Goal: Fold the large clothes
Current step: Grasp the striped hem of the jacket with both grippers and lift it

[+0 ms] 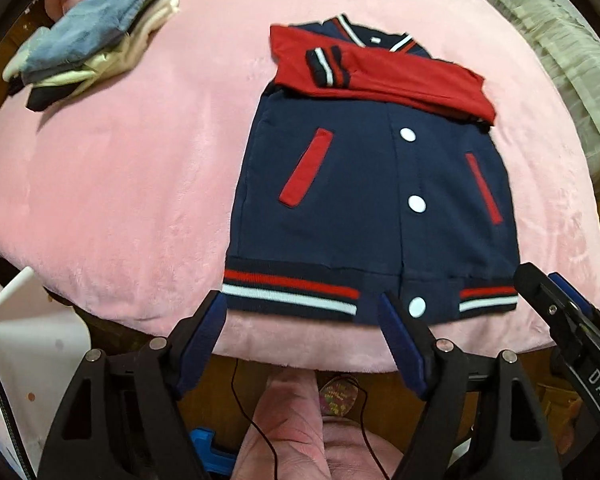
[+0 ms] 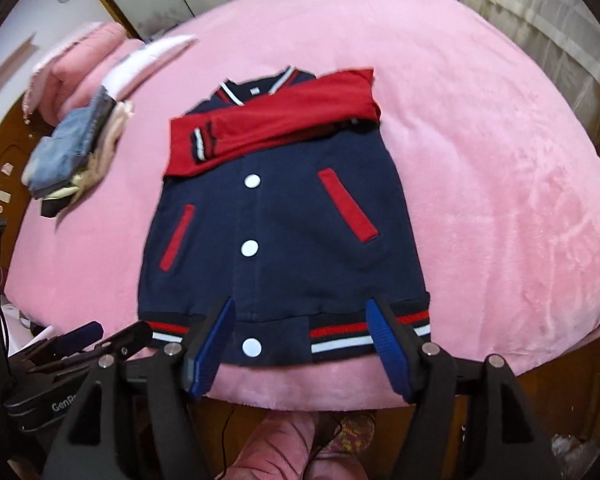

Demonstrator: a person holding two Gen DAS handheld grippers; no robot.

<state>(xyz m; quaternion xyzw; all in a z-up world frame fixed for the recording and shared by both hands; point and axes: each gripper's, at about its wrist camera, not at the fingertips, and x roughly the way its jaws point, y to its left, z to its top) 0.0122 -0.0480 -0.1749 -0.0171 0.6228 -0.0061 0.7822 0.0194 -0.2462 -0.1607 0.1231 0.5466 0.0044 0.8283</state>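
Left gripper [image 1: 302,308], right gripper [image 2: 300,316] wide open, empty, above jacket [image 1: 364,184] hem.

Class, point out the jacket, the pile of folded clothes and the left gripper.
jacket [image 1: 352,200], left wrist view, navy front panel.
pile of folded clothes [image 1: 96,28], left wrist view, blue denim top.
left gripper [image 1: 302,308], left wrist view, midway between fingertips.

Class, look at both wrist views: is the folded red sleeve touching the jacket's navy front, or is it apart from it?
Touching. In the left wrist view the red sleeve lies flat across the jacket chest, with no gap visible; the right wrist view shows the same.

A pink plush bed [image 2: 480,152] stands over brown wooden floor [image 2: 560,392].
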